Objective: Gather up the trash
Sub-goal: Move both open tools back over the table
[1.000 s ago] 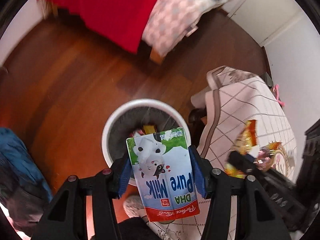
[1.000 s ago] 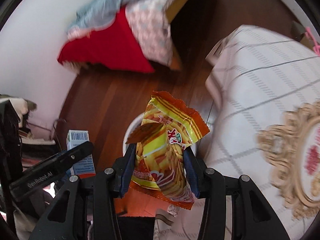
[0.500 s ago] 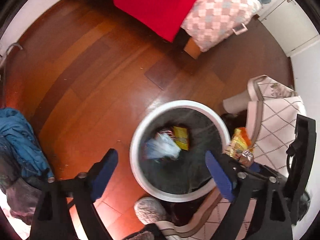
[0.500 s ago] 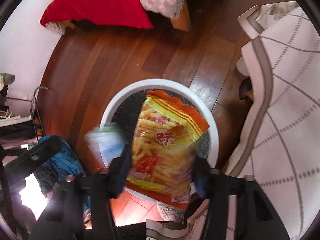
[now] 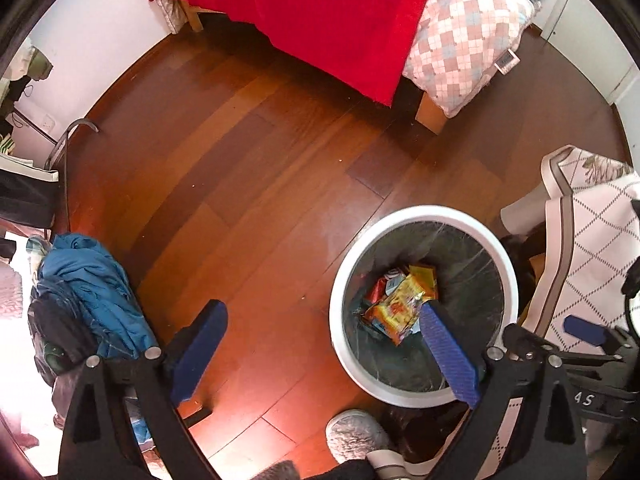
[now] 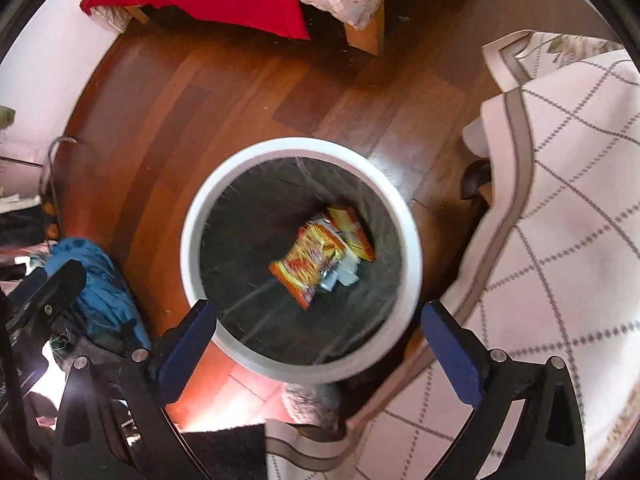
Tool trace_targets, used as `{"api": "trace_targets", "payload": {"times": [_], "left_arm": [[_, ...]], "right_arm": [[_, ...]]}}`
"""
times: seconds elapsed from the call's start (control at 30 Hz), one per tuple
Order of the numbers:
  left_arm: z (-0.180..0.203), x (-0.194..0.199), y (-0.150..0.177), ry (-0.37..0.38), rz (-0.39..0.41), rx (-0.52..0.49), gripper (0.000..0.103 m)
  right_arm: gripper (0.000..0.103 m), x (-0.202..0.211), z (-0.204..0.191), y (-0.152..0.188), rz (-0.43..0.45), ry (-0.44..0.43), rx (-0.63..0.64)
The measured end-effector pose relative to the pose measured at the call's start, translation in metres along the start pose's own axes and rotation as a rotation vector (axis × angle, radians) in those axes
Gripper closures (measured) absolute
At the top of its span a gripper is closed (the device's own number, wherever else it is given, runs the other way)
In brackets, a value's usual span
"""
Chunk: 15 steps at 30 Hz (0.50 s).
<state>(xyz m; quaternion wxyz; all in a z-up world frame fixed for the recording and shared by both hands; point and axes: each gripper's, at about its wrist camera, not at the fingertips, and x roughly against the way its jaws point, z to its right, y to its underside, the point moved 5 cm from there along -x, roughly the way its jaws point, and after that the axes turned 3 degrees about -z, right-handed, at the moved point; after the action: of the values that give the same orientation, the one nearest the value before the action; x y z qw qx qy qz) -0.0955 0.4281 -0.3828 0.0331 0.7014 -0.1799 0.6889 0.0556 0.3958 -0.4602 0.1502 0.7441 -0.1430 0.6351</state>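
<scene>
Right wrist view: we see the crinkled orange-and-yellow snack packet (image 6: 310, 262) lying at the bottom of the round white black-lined bin (image 6: 192, 240) among other wrappers. Our right gripper (image 6: 316, 352) points straight down over it, jaws opening, nothing between them; our left gripper (image 5: 324, 348) likewise opening, empty

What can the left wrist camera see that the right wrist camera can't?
Only the left wrist view shows the bed's whole checked quilt with its white tag, and the right gripper at its edge. Only the right wrist view looks straight down into the bin and shows a wide stretch of the diamond-patterned cloth. Both show the white bin with the orange snack bag inside, the red blanket, the blue jacket and the wooden floor.
</scene>
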Motion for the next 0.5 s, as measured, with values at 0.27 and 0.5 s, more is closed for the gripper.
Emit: {"api": "trace_targets", "payload": {"times": [0.27,0.5], "left_arm": [[0.0,0.016,0.012,-0.019,0.022,-0.009,0.005],[-0.002,0.045,0.021,-0.036,0.067,-0.028,0.005]], "right_arm": [[0.0,0.019,0.006,0.02,0.012,0.06,0.003],[0.0,0.047,0.004,0.034,0.062,0.048,-0.02]]}}
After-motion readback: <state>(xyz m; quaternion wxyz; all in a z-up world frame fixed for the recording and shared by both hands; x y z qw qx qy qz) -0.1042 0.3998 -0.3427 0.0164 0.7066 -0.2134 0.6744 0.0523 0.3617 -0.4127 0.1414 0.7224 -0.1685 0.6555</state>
